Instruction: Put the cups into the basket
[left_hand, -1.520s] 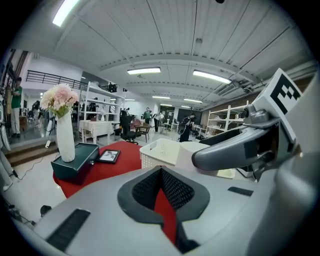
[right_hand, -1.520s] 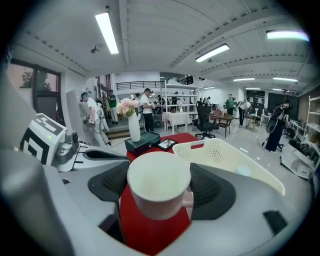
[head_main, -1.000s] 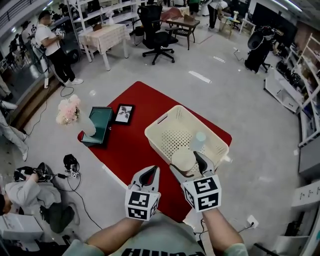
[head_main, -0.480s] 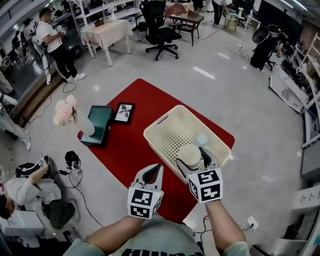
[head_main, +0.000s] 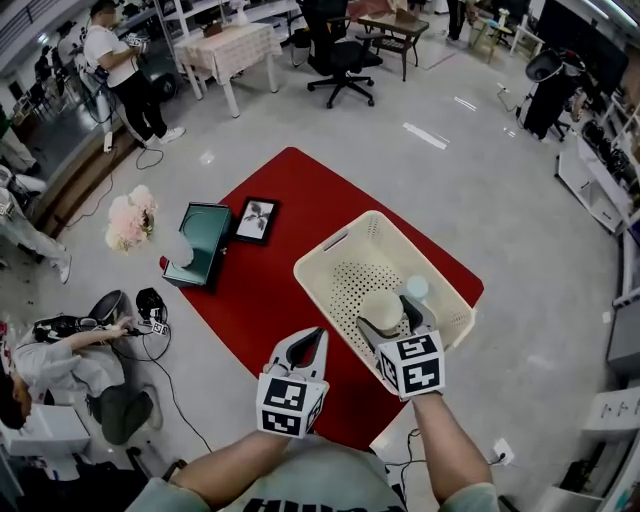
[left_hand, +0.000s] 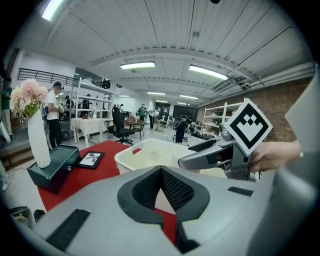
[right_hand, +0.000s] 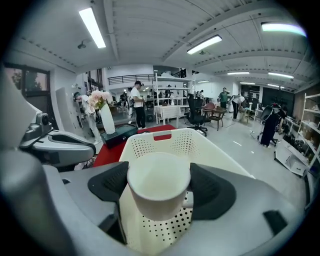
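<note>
Right claw (head_main: 392, 318): closed on a cream cup (right_hand: 159, 185), one pad pressed to each side of it; lower centre of the head view.
Cup: held above the basket (head_main: 330, 262), over its near end, not touching the perforated bottom; wide end up in the right gripper view.
Second cup (head_main: 416, 288): pale, inside the basket by its right wall, just beyond the right claw.
Basket: cream, perforated, open top, on the red rug (head_main: 270, 270) on the floor; centre-right of the head view.
Left claw (head_main: 303, 345): closed, pad tips touching, nothing between them; lower centre, left of the right claw, above the rug's near edge, outside the basket.
Green box (head_main: 203, 240): on the rug's left edge, well apart from the basket.
Vase (left_hand: 38, 137): white, with pink flowers (left_hand: 27, 97), standing on the green box.
Picture frame (head_main: 253, 220): flat on the rug, just right of the box.
</note>
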